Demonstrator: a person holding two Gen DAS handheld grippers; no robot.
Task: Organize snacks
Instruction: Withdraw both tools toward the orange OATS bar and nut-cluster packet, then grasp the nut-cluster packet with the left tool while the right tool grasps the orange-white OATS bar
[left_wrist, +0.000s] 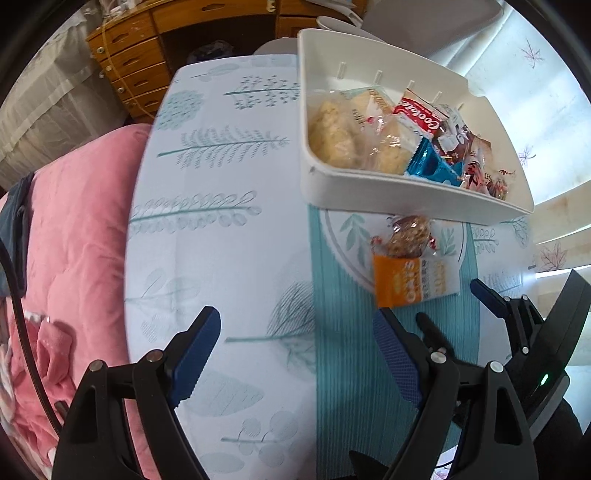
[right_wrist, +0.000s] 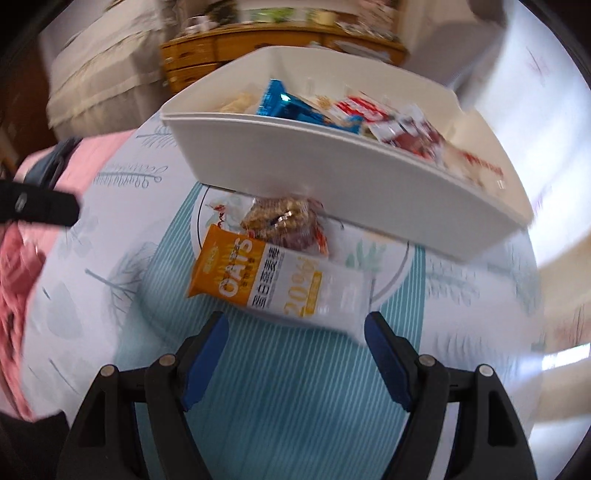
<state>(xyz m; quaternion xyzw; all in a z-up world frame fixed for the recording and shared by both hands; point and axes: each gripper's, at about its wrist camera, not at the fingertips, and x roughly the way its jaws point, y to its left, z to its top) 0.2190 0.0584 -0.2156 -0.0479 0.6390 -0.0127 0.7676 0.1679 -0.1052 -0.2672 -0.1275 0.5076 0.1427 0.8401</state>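
Observation:
An orange and white oats packet (right_wrist: 280, 288) lies flat on the teal mat, just beyond my right gripper (right_wrist: 295, 332), which stands open with nothing between its blue pads. A clear-wrapped nut bar (right_wrist: 284, 221) lies behind the packet, against the white bin (right_wrist: 332, 162). In the left wrist view, the oats packet (left_wrist: 413, 280) and nut bar (left_wrist: 406, 236) sit ahead and to the right of my left gripper (left_wrist: 297, 354), open over bare tablecloth. The white bin (left_wrist: 388, 192) holds bread packs (left_wrist: 354, 136), a red cookie packet (left_wrist: 417, 118) and a blue packet (left_wrist: 432, 166). The right gripper (left_wrist: 458, 310) shows at the right.
A leaf-patterned tablecloth (left_wrist: 221, 221) covers the table, with a teal striped mat (left_wrist: 351, 369) under the snacks. A pink blanket (left_wrist: 74, 240) lies along the table's left edge. Wooden drawers (left_wrist: 129, 55) stand behind. A bright window is at the right.

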